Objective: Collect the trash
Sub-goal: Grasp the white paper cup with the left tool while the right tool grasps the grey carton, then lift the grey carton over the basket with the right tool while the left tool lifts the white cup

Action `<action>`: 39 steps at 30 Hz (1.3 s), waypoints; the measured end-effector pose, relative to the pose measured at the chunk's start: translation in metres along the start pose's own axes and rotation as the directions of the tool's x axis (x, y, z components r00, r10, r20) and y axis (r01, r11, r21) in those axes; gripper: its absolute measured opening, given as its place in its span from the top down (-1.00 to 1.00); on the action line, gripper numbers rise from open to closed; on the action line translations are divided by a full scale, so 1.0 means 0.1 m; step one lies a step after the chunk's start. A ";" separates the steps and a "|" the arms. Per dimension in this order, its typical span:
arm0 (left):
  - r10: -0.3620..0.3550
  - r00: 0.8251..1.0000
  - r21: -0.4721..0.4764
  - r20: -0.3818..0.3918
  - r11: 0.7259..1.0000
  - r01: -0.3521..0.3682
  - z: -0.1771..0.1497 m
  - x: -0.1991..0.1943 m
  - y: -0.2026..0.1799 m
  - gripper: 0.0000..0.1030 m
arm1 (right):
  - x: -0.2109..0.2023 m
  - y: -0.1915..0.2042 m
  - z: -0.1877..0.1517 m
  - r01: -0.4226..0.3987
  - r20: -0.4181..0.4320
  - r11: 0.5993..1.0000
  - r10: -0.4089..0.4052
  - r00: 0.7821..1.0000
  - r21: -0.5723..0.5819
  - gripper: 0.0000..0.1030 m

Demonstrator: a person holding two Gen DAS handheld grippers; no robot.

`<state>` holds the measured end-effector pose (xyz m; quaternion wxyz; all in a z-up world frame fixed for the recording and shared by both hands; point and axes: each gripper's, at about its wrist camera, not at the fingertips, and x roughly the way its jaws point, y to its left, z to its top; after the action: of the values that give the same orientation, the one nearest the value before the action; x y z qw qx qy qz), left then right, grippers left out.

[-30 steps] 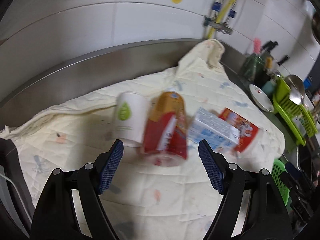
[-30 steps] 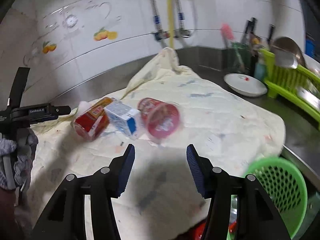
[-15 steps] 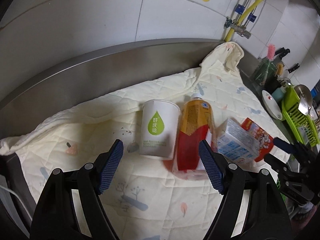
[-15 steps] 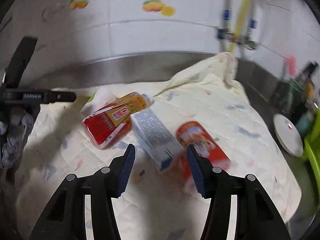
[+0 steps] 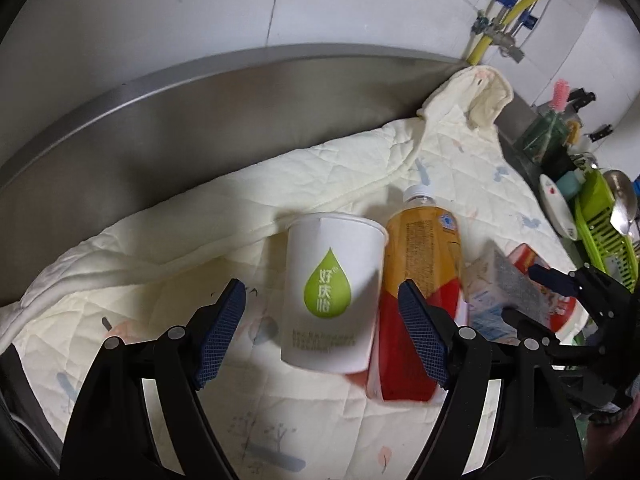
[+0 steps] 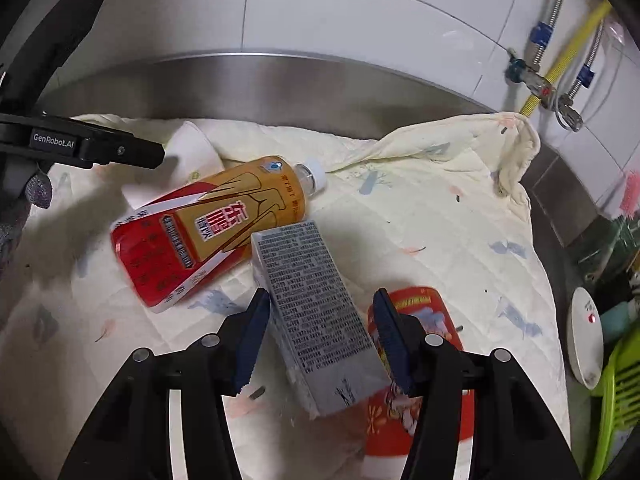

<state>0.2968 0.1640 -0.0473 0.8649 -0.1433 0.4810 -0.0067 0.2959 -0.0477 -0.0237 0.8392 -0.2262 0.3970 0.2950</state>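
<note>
Here we hold both grippers spread: the carton (image 6: 316, 320) lies lengthwise between the right gripper (image 6: 320, 334), the cup (image 5: 332, 296) between the left gripper (image 5: 322, 332).

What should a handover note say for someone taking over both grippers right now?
Left gripper: jaws open, straddling the white paper cup, which lies on the quilted cloth; not gripped.
Right gripper: jaws open around the grey carton; not clamped yet.
Between cup and carton lies the tea bottle; the red cup lies on the carton's far side.
Done: nothing lifted; all four pieces are on the cloth.
Left: close on cup and carton, bin them, then take the bottle and red cup. No bin is clearly in view.
</note>
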 end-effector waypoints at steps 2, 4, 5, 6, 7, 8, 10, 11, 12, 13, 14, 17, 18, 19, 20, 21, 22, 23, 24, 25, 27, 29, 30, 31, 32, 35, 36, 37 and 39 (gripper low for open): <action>-0.005 1.000 0.008 -0.005 1.000 0.005 0.02 0.05 -0.02 -0.51 | 0.07 -0.01 0.03 -0.003 -0.017 1.000 0.003 1.000 -0.005 -0.01; 0.006 1.000 0.007 -0.009 1.000 -0.006 0.05 0.11 -0.02 -0.52 | 0.13 0.00 0.04 -0.014 -0.030 1.000 0.014 0.999 -0.010 -0.01; 0.000 1.000 0.001 -0.015 1.000 0.000 0.06 0.13 -0.01 -0.52 | 0.16 0.00 0.04 -0.015 -0.034 1.000 0.014 0.999 -0.013 -0.01; -0.004 1.000 -0.005 -0.024 1.000 0.004 0.07 0.18 0.00 -0.52 | 0.17 0.01 0.04 -0.023 -0.038 1.000 0.022 0.999 -0.015 -0.01; 0.000 1.000 -0.006 -0.028 1.000 0.000 0.08 0.20 0.01 -0.52 | 0.19 0.02 0.04 -0.028 -0.041 0.999 0.028 0.999 -0.016 -0.01; 0.004 0.999 -0.008 -0.031 1.000 -0.005 0.09 0.23 0.02 -0.52 | 0.20 0.03 0.05 -0.027 -0.040 0.999 0.026 0.999 -0.019 -0.01; -0.001 0.999 -0.007 -0.039 1.000 0.001 0.10 0.28 0.02 -0.53 | 0.20 0.04 0.05 -0.038 -0.041 0.999 0.038 0.998 -0.015 0.00; -0.004 0.999 -0.008 -0.039 1.000 0.004 0.11 0.30 0.02 -0.53 | 0.20 0.05 0.04 -0.038 -0.039 0.999 0.038 0.999 -0.014 0.04; -0.011 0.999 -0.007 -0.038 1.000 0.010 0.11 0.31 0.01 -0.53 | 0.19 0.05 0.04 -0.036 -0.038 0.999 0.036 0.999 -0.015 0.05; -0.016 0.999 -0.005 -0.039 1.000 0.016 0.12 0.32 0.01 -0.52 | 0.19 0.06 0.04 -0.036 -0.040 0.999 0.035 0.999 -0.014 0.08; -0.017 0.999 -0.003 -0.042 1.000 0.017 0.12 0.34 0.00 -0.53 | 0.19 0.06 0.04 -0.036 -0.040 0.999 0.035 0.999 -0.014 0.09; -0.031 0.998 -0.003 -0.056 1.000 0.031 0.12 0.39 -0.01 -0.53 | 0.16 0.07 0.03 -0.043 -0.036 0.999 0.043 0.998 0.000 0.17; -0.036 0.998 -0.004 -0.055 0.999 0.036 0.12 0.39 -0.01 -0.53 | 0.15 0.08 0.03 -0.045 -0.035 0.999 0.045 0.998 0.005 0.20; -0.038 0.998 -0.003 -0.056 0.999 0.038 0.12 0.40 -0.01 -0.53 | 0.14 0.08 0.02 -0.047 -0.035 0.999 0.048 0.998 0.008 0.21; -0.041 0.998 -0.004 -0.057 0.999 0.040 0.12 0.41 -0.01 -0.53 | 0.13 0.09 0.02 -0.047 -0.036 0.999 0.048 0.998 0.011 0.22; -0.046 0.997 -0.009 -0.059 0.999 0.046 0.11 0.42 -0.01 -0.52 | 0.12 0.10 0.01 -0.047 -0.035 0.999 0.047 0.998 0.012 0.23; -0.047 0.997 -0.010 -0.060 0.999 0.047 0.11 0.42 0.00 -0.52 | 0.10 0.11 0.00 -0.047 -0.033 0.999 0.047 0.998 0.015 0.24; -0.050 0.997 -0.011 -0.059 0.999 0.050 0.10 0.42 0.00 -0.47 | 0.09 0.12 -0.01 -0.050 -0.032 0.999 0.051 0.998 0.019 0.24; -0.061 0.996 -0.011 -0.058 0.998 0.060 0.10 0.42 0.00 -0.40 | 0.07 0.12 -0.02 -0.055 -0.029 0.998 0.055 0.998 0.027 0.24; -0.071 0.996 -0.012 -0.058 0.997 0.070 0.10 0.41 0.00 -0.36 | 0.06 0.12 -0.02 -0.055 -0.026 0.998 0.055 0.998 0.030 0.24; -0.095 0.993 -0.013 -0.062 0.995 0.095 0.09 0.40 0.00 -0.16 | 0.02 0.13 -0.05 -0.058 -0.020 0.997 0.058 0.998 0.042 0.24; -0.094 0.994 0.004 -0.062 0.996 0.095 0.07 0.38 -0.04 -0.16 | -0.01 0.13 -0.08 -0.059 -0.017 0.997 0.060 0.998 0.057 0.24; -0.084 0.994 0.013 -0.063 0.996 0.085 0.07 0.38 -0.05 -0.17 | -0.03 0.14 -0.09 -0.063 -0.014 0.996 0.064 0.998 0.062 0.24; -0.083 0.995 0.009 -0.062 0.996 0.084 0.06 0.38 -0.05 -0.16 | -0.04 0.15 -0.10 -0.064 -0.014 0.996 0.066 0.998 0.064 0.24; -0.087 0.994 -0.001 -0.063 0.996 0.087 0.06 0.38 -0.04 -0.17 | -0.06 0.16 -0.11 -0.066 -0.012 0.995 0.067 0.998 0.070 0.24; -0.114 0.990 -0.038 -0.085 0.993 0.112 0.06 0.42 0.02 -0.25 | -0.10 0.19 -0.14 -0.076 -0.011 0.995 0.077 0.997 0.071 0.24; -0.121 0.989 -0.053 -0.090 0.992 0.116 0.06 0.44 0.05 -0.28 | -0.10 0.20 -0.15 -0.071 -0.013 0.995 0.072 0.997 0.068 0.24; -0.128 0.988 -0.060 -0.089 0.991 0.123 0.05 0.45 0.06 -0.28 | -0.09 0.21 -0.16 -0.073 -0.018 0.995 0.074 0.997 0.068 0.24; -0.135 0.987 -0.067 -0.083 0.989 0.130 0.04 0.46 0.07 -0.28 | -0.07 0.20 -0.17 -0.070 -0.025 0.995 0.072 0.997 0.073 0.24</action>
<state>0.3244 0.1644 -0.0852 0.8358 -0.2010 0.5079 -0.0557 0.2701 -0.0459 -0.0312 0.8304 -0.1856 0.4265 0.3068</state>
